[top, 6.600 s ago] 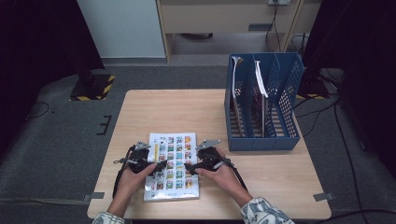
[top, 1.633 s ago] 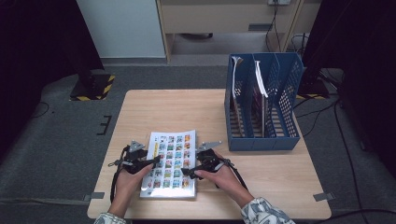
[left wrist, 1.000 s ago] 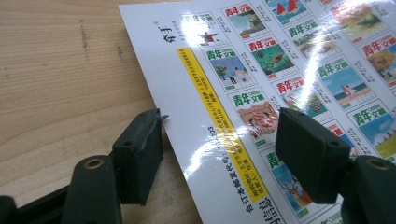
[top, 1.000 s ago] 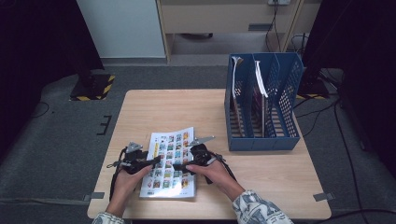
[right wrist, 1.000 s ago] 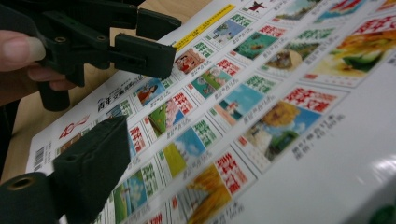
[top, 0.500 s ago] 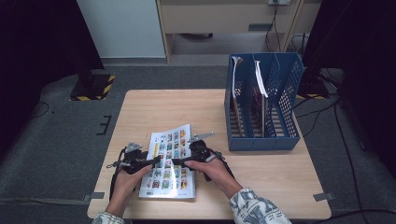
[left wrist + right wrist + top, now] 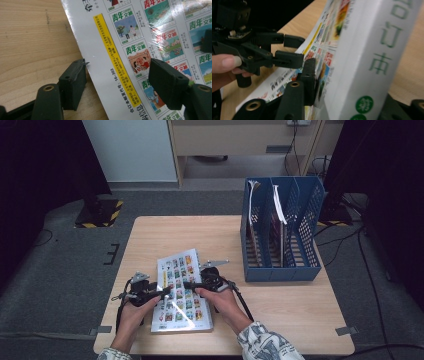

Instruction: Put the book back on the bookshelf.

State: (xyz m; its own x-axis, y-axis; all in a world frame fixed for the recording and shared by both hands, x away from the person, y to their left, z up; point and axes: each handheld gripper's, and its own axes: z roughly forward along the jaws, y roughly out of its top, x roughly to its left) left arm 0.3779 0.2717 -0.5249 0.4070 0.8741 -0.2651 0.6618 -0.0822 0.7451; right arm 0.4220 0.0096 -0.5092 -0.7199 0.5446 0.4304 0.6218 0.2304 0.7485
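- Dark room with grey carpet; one light wooden table stands in the middle, seen from above the person's side.
- One magazine, its back cover printed with rows of small colourful cover pictures, sits on the near left part of the table, its right edge tilted up off the wood.
- One blue file rack with three compartments stands at the far right of the table, well apart from the magazine; a few upright books or papers are slotted in it.
- Two hand-held grippers meet at the magazine: the left gripper at its left edge, the right gripper over its middle.
- Left gripper view, close up: the two black jaws stand apart, released. One rests on bare wood just beside the magazine's left edge, the other hovers over the cover. A yellow strip of Chinese print runs between them. The high view is too small to show this.
- Right gripper view: the magazine's white spine with green characters stands upright between the jaws, which have just been closing and are clenched on the magazine's raised right side.
- That view also shows the left gripper farther off, and a thumb beside it.
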